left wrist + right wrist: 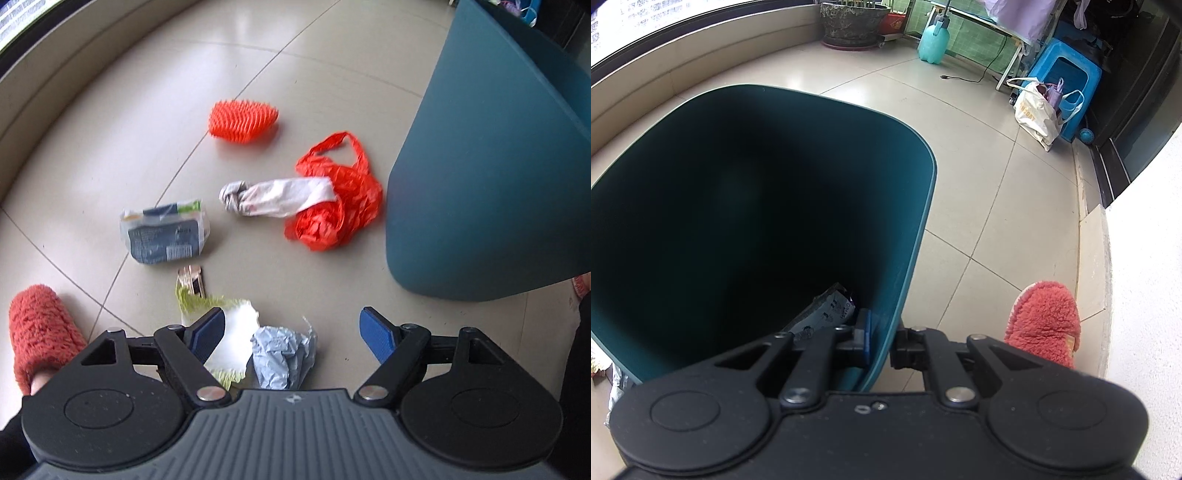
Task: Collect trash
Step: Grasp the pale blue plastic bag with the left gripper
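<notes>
In the left wrist view trash lies on the tiled floor: an orange spiky brush (242, 121), a red plastic bag (338, 199), a white knotted rag (275, 197), a blue packet (164, 232), a small wooden piece (192, 281), a cabbage leaf (229, 332) and a crumpled blue-grey paper (282, 356). My left gripper (293, 332) is open just above the paper and leaf. The teal bin (491, 177) stands to the right. My right gripper (881, 341) is shut on the bin's wall (886, 325), one finger inside, one outside. A wrapper (827, 310) lies inside the bin.
The person's red fuzzy slippers show at the left (40, 336) and at the right (1047, 321). A low wall ledge (55, 74) runs along the far side. A flower pot (853, 20), green sprayer (934, 44), blue stool (1067, 85) and white bag (1039, 112) stand far back.
</notes>
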